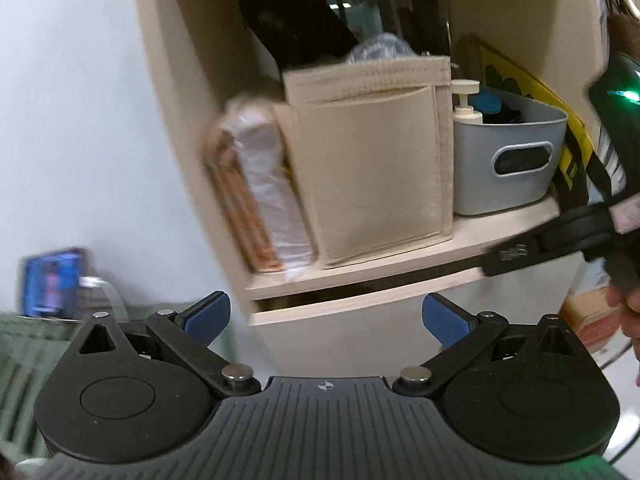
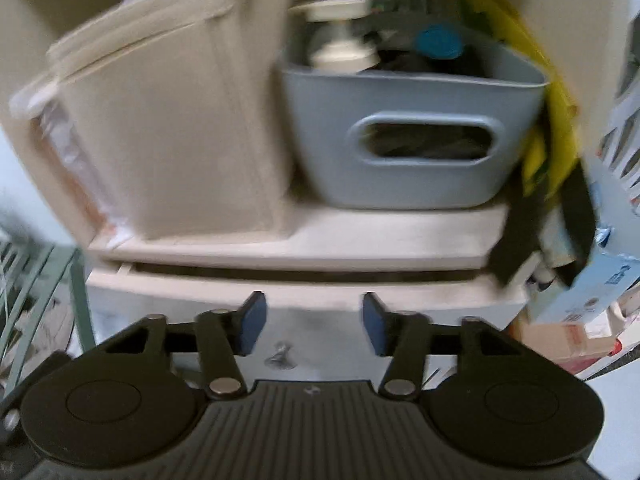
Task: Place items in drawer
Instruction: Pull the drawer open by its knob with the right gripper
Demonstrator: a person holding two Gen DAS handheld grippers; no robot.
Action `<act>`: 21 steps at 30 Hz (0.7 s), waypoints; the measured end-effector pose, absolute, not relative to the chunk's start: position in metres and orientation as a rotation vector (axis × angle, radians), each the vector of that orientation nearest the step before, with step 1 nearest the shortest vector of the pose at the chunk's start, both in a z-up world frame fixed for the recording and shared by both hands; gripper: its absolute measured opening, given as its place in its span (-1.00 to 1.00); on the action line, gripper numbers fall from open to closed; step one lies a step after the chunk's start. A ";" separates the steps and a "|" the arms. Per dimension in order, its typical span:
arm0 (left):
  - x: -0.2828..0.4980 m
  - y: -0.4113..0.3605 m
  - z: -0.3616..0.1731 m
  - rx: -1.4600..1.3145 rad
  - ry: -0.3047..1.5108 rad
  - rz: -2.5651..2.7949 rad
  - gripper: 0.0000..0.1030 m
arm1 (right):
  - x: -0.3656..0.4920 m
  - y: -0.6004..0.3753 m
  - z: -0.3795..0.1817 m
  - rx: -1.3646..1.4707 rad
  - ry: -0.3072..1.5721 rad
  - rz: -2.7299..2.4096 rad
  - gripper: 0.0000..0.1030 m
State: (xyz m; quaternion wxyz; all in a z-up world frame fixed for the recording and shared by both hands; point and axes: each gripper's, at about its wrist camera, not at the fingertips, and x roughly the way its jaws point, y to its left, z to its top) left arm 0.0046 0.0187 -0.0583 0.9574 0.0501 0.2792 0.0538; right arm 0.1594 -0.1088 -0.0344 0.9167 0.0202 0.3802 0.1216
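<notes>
Low in the frame, the right gripper [image 2: 313,326] has its fingers apart and empty, the drawer [image 2: 304,300] front with its small knob [image 2: 281,356] just beyond them. The left gripper [image 1: 326,318], fingers spread wide and empty, faces the drawer's [image 1: 340,310] top edge at mid-frame. Higher up, a beige felt bin [image 1: 372,160] and grey basket [image 1: 508,156] stand on the shelf [image 1: 400,256].

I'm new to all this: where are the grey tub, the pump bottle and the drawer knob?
grey tub [image 2: 416,92]: right wrist view, front wall above the handle slot.
pump bottle [image 2: 346,56]: right wrist view, its cream collar.
drawer knob [image 2: 281,354]: right wrist view, the metal knob itself.
</notes>
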 end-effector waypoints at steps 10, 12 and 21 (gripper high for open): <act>0.075 0.036 -0.086 -0.059 0.726 0.089 -0.84 | 0.186 -0.138 -0.056 0.119 0.790 0.244 -0.86; 0.078 0.036 -0.091 -0.061 0.733 0.086 -0.85 | 0.192 -0.140 -0.055 0.115 0.796 0.239 -0.86; 0.097 0.041 -0.098 -0.087 0.761 0.103 -0.85 | 0.198 -0.141 -0.051 0.110 0.792 0.239 -0.86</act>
